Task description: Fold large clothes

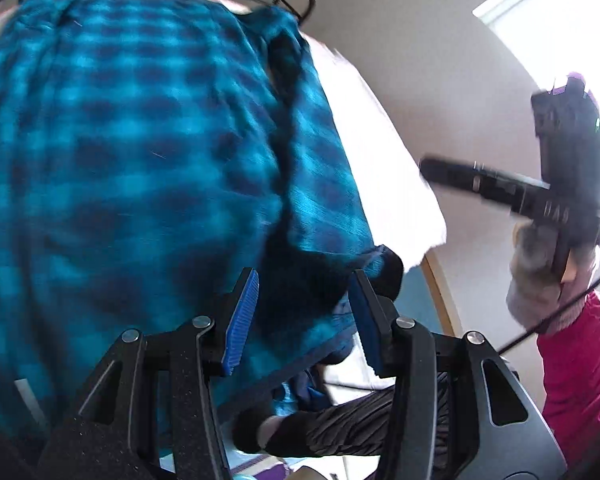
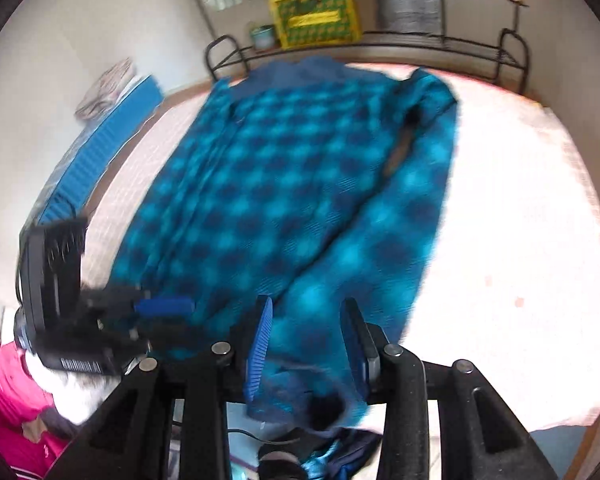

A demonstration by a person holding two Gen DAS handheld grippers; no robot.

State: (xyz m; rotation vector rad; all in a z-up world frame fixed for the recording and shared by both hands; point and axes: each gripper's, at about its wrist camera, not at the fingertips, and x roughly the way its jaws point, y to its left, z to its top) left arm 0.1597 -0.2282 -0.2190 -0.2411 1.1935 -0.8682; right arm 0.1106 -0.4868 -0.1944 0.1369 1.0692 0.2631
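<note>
A large blue and dark-blue checked garment [image 2: 284,184] lies lengthwise on a white bed [image 2: 532,216], one sleeve folded along its right side. It fills the left wrist view [image 1: 140,152] too. My left gripper [image 1: 304,312] is open, its blue pads on either side of the garment's near hem corner. My right gripper [image 2: 306,340] is open above the near end of the folded sleeve. In the left wrist view the right gripper [image 1: 500,188] is raised off to the right of the bed. In the right wrist view the left gripper [image 2: 156,312] is at the garment's near left corner.
A black metal bed rail [image 2: 380,40] stands at the far end with a yellow crate [image 2: 316,16] behind it. A blue corrugated panel [image 2: 100,148] leans along the left wall. Dark clothing [image 2: 324,456] lies on the floor near the bed's front edge.
</note>
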